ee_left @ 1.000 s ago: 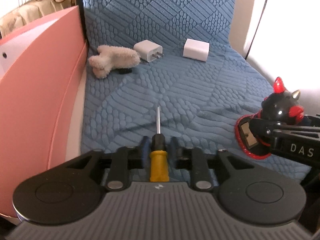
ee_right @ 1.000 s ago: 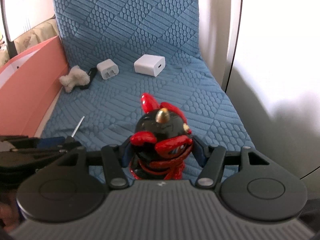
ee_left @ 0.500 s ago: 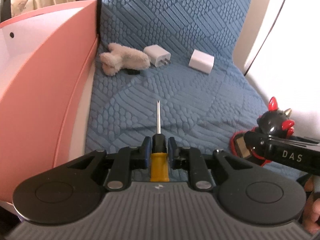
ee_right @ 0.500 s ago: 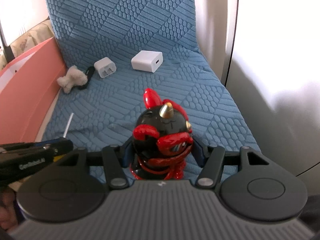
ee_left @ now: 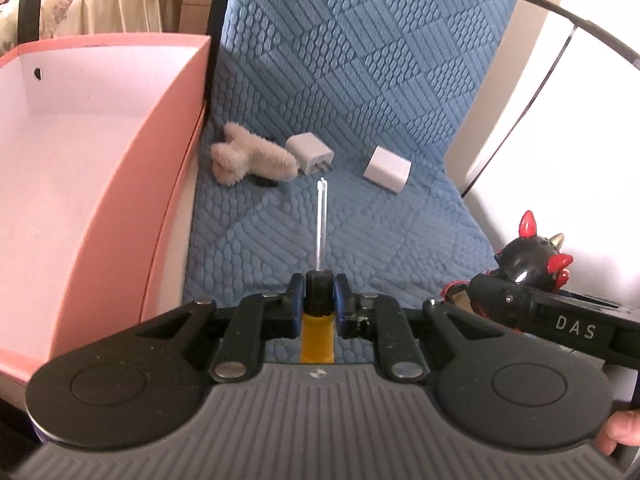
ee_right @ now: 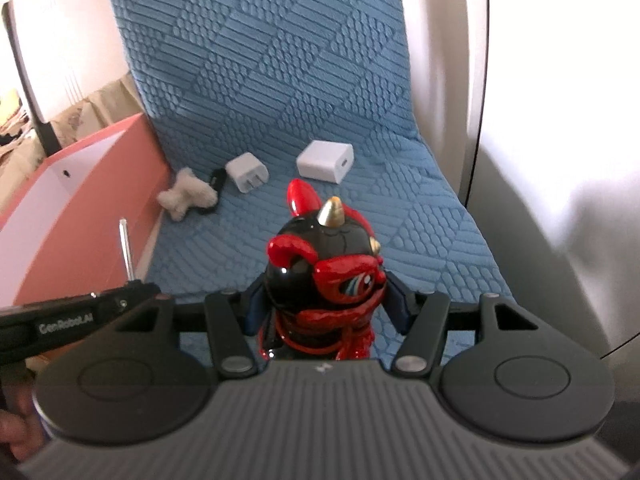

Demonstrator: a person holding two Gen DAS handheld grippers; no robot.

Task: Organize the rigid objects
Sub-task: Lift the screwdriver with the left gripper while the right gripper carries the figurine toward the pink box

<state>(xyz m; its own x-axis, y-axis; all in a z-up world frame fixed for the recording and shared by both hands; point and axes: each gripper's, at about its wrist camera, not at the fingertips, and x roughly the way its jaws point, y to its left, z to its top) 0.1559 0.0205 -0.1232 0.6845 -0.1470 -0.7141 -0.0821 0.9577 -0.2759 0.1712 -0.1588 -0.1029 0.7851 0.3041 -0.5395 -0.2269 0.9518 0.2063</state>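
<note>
My left gripper is shut on a screwdriver with a yellow and black handle; its metal shaft points forward, lifted above the blue quilted mat. My right gripper is shut on a black and red horned figurine, held above the mat; the figurine also shows in the left wrist view. The screwdriver shaft shows at the left of the right wrist view. An open pink box with a white inside stands to the left.
At the back of the mat lie a fluffy beige plush toy, a white plug charger and a white cube charger. A white wall borders the mat's right side.
Both grippers have risen from the mat with the screwdriver and the figurine. The left view now looks over the box rim into its inside.
</note>
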